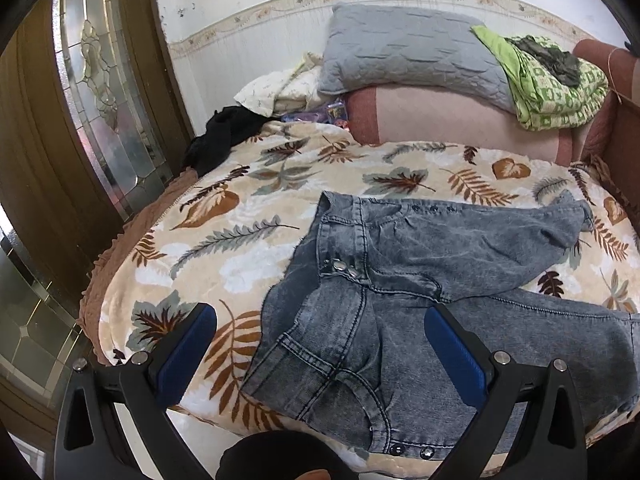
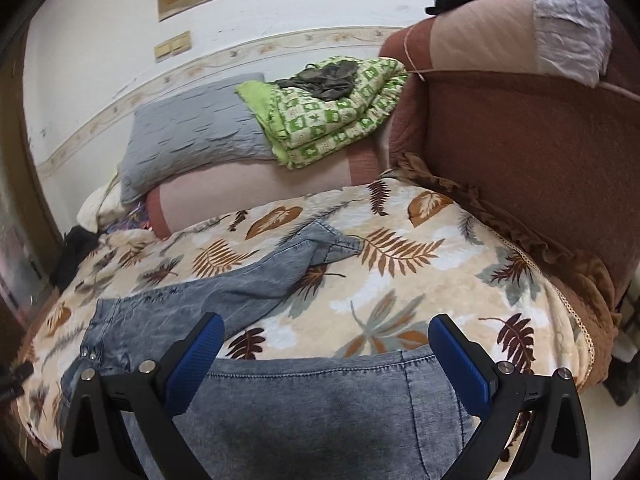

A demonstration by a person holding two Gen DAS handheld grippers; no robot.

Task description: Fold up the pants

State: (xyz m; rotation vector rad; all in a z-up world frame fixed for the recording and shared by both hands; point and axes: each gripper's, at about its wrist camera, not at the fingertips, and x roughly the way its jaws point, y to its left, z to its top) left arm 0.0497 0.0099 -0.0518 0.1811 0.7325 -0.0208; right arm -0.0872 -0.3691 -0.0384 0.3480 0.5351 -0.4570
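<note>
On the leaf-patterned blanket point(image 1: 256, 240) covering the bed, the grey denim pants point(image 1: 384, 300) lay unfolded, waistband toward the left and one leg bent up toward the far right. No writing could be read on them; the metal buttons point(image 1: 345, 269) were too small to tell. The left gripper point(image 1: 320, 344) hung spread wide above the seat, holding nothing. The right gripper point(image 2: 326, 354), equally spread, hovered over a leg's hem point(image 2: 320, 368).
</note>
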